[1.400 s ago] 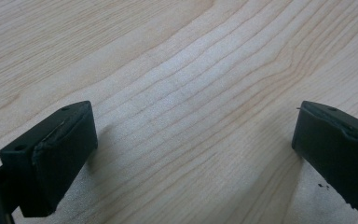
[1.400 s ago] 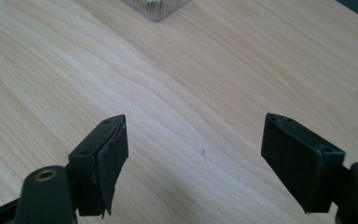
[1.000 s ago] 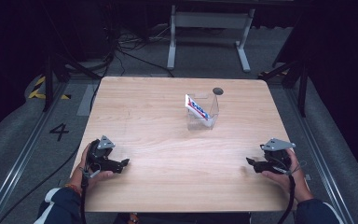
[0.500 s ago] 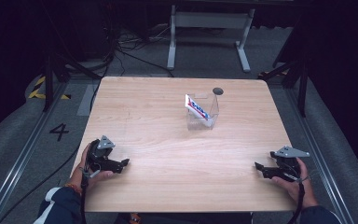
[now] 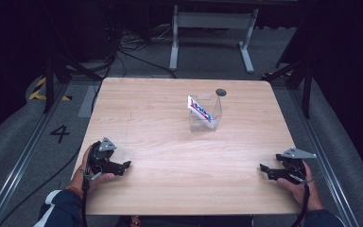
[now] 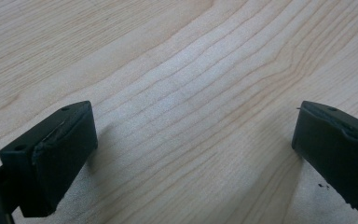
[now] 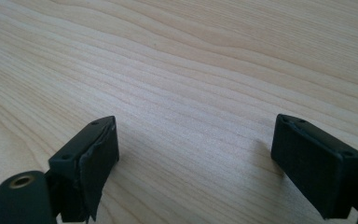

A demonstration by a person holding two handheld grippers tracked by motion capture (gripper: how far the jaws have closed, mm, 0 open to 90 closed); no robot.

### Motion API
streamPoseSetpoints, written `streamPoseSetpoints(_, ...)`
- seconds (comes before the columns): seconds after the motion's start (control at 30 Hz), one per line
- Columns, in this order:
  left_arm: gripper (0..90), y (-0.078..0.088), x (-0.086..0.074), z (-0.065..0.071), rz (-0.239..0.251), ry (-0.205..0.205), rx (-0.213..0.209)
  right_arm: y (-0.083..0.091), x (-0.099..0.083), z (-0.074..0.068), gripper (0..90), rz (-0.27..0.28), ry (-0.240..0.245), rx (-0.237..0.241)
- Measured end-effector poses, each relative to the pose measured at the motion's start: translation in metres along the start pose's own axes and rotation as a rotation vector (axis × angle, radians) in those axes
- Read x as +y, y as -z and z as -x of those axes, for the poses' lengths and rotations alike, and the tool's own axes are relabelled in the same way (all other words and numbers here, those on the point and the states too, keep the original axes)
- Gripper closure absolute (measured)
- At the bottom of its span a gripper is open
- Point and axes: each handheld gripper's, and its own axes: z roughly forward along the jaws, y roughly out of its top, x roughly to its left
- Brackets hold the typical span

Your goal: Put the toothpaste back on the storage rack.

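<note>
Resting at about seven o'clock on the pale square wooden table (image 5: 170, 142) in the high view, the left black two-jaw gripper (image 5: 125, 165) sits in the person's left hand (image 5: 90, 171), jaws pointing toward three o'clock. The right black two-jaw gripper (image 5: 263, 169) sits at about four o'clock in the right hand (image 5: 301, 185), jaws pointing toward nine o'clock, near the table's right edge. A clear plastic box (image 5: 206, 115) stands just past the table's middle toward twelve o'clock, with a white, blue and red tube (image 5: 200, 109) leaning in it. A small dark round disc (image 5: 220, 92) lies just beyond the box, toward one o'clock.

In the left gripper view, the left gripper (image 6: 193, 140) has its jaws spread wide above bare wood grain, nothing between them.

In the right gripper view, the right gripper (image 7: 196, 147) likewise has its jaws wide apart over bare wood.
</note>
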Motion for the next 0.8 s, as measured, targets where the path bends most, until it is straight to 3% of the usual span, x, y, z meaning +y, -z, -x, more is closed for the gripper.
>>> streamPoseSetpoints(0.73,0.3,-0.0004,0.0001,0.0006,-0.001,0.010,-0.004,-0.0001,0.0000,0.0001,15.0,0.000,0.000,0.000)
streamPoseSetpoints(0.77,0.3,-0.0005,-0.0002,0.0018,-0.003,0.028,-0.010,0.0000,0.0000,0.0000,15.0,0.000,0.000,0.000)
streamPoseSetpoints(0.8,0.3,0.0000,0.0005,0.0002,-0.006,0.005,-0.003,-0.0001,0.0000,0.0001,15.0,0.000,0.000,0.000)
